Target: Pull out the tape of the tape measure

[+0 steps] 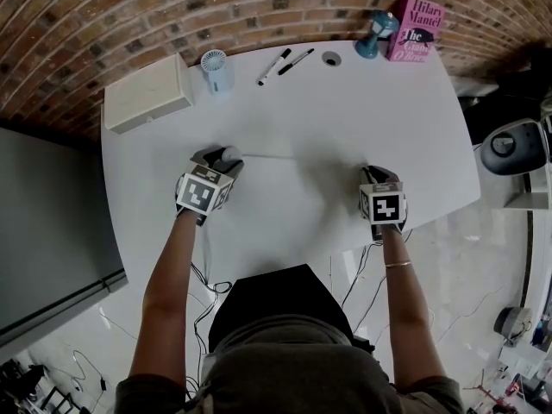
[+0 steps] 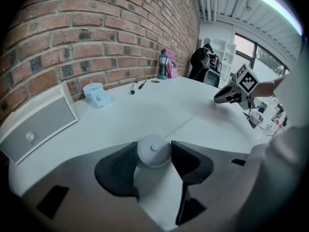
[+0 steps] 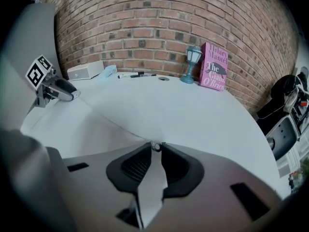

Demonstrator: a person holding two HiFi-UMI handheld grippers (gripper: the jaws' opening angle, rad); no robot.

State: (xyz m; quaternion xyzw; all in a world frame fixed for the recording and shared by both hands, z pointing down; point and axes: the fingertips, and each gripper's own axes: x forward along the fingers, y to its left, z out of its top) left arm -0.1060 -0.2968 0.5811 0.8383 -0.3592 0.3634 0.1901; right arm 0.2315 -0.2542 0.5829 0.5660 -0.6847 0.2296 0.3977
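A round white tape measure (image 2: pixel 153 151) sits between the jaws of my left gripper (image 2: pixel 154 153), which is shut on its case at the left middle of the white table (image 1: pixel 345 110). In the head view the case (image 1: pixel 229 153) shows at the tip of that gripper (image 1: pixel 222 157). A thin white tape (image 1: pixel 302 157) runs right from it, just above the table, to my right gripper (image 1: pixel 373 172). The small metal end ring (image 3: pixel 155 146) is pinched between the tips of the right gripper (image 3: pixel 155 149). The tape (image 3: pixel 116 123) leads away toward the left gripper (image 3: pixel 72 94).
Along the far table edge stand a white box (image 1: pixel 147 93), a pale blue fan (image 1: pixel 216 69), two markers (image 1: pixel 285 62), a small round disc (image 1: pixel 331 58), a blue lantern (image 1: pixel 378 33) and a pink book (image 1: pixel 416 28). A brick wall lies behind. Cables hang off the near edge.
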